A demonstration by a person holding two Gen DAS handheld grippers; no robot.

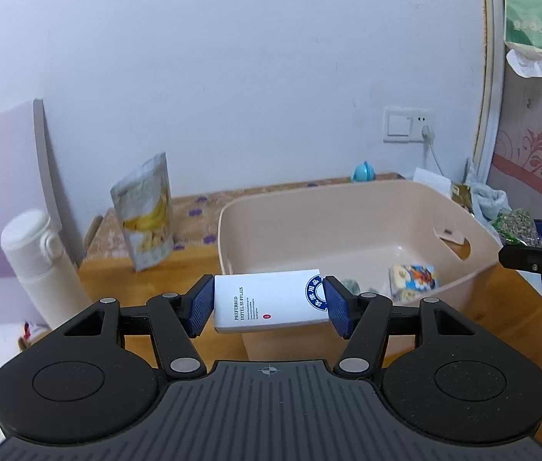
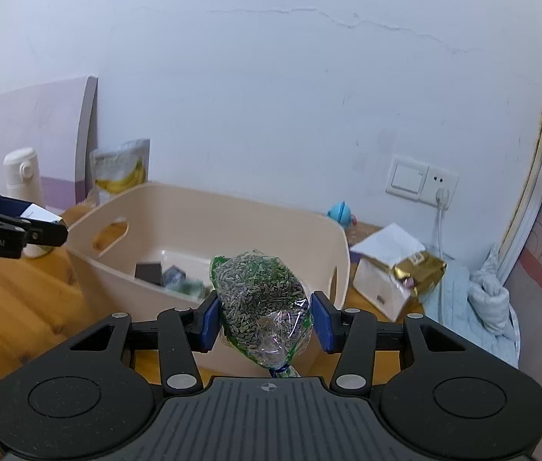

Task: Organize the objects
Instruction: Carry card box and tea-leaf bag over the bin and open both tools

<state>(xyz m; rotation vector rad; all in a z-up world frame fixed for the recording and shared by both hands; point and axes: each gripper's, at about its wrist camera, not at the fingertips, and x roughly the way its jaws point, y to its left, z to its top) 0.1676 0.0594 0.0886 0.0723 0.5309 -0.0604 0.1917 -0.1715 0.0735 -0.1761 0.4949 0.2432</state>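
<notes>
My left gripper (image 1: pixel 269 303) is shut on a white box (image 1: pixel 271 307) with blue print, held flat in the air at the near rim of the beige plastic bin (image 1: pixel 347 199). Several small packets (image 1: pixel 413 280) lie on the bin's floor. In the right wrist view my right gripper (image 2: pixel 265 320) is shut on a clear bag of grey-green pellets (image 2: pixel 263 303), held just in front of the same bin (image 2: pixel 201 199). The left gripper (image 2: pixel 13 226) with the box shows at the left edge there, and the right gripper (image 1: pixel 539 257) shows at the right edge of the left view.
On the wooden table (image 1: pixel 155 284) stand a banana snack pouch (image 1: pixel 144 211) and a white flask (image 1: pixel 36 265) left of the bin. A white bag with a gold packet (image 2: pixel 397 272), a blue toy (image 2: pixel 342 213), a cloth (image 2: pixel 478 307) and a plugged cable (image 2: pixel 441 215) lie to its right.
</notes>
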